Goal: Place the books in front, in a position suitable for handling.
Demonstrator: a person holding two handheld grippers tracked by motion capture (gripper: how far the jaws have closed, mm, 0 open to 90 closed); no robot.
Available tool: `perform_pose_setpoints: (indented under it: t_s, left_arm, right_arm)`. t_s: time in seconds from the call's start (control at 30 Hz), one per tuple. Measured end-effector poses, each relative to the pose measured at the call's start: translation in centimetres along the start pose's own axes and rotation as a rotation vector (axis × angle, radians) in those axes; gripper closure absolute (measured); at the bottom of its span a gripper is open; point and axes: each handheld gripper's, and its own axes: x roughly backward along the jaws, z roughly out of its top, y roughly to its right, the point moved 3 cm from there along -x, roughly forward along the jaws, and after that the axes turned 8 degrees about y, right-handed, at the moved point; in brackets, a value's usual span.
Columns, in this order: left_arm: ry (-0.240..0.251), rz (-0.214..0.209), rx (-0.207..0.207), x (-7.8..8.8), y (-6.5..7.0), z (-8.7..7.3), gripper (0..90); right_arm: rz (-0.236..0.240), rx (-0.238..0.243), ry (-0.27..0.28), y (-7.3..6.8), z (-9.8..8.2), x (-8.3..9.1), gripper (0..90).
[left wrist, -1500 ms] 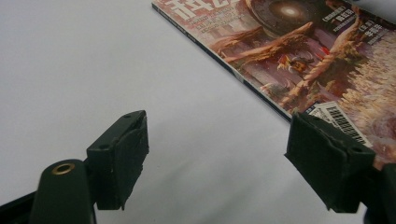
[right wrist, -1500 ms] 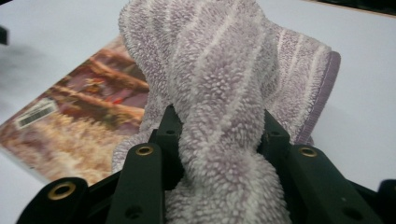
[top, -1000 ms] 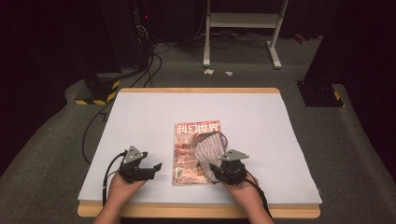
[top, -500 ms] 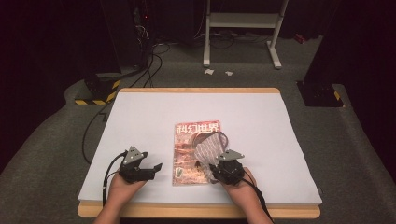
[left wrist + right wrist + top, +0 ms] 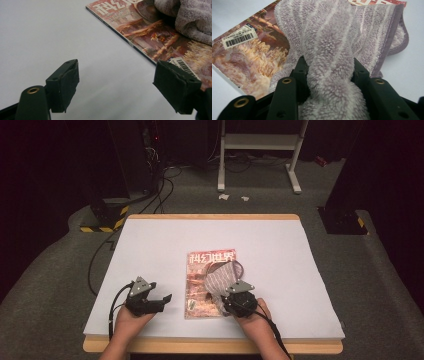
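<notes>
A magazine with a red-orange cover lies flat near the middle of the white table. A grey-purple striped towel is bunched on the magazine's right half. My right gripper is shut on a thick fold of the towel, at the magazine's near right corner; the cloth bulges out between the jaws. My left gripper rests on the table just left of the magazine, open, with nothing between its fingers. The barcode corner lies beside its right jaw.
Bare white tabletop surrounds the magazine on the left, far and right sides. The table's wooden front edge runs just below my hands. Beyond the far edge, on the carpet, stand a black stand with cables and a white frame.
The right gripper, holding the towel, has shifted slightly left and toward me over the magazine's near corner. The left gripper has stayed put.
</notes>
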Motion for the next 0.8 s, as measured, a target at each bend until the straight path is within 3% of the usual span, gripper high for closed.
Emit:
perform_pose_setpoints:
  t_s: [0.4, 0.8]
  left_arm:
    - [0.020, 0.005, 0.013, 0.4, -0.3, 0.2, 20.6]
    - [0.034, 0.013, 0.040, 0.9, -1.3, 0.3, 20.4]
  right_arm:
    - [0.047, -0.012, 0.002, -1.3, 0.7, -1.2, 59.6]
    - [0.131, 0.022, 0.008, -5.5, 2.1, -3.1, 59.4]
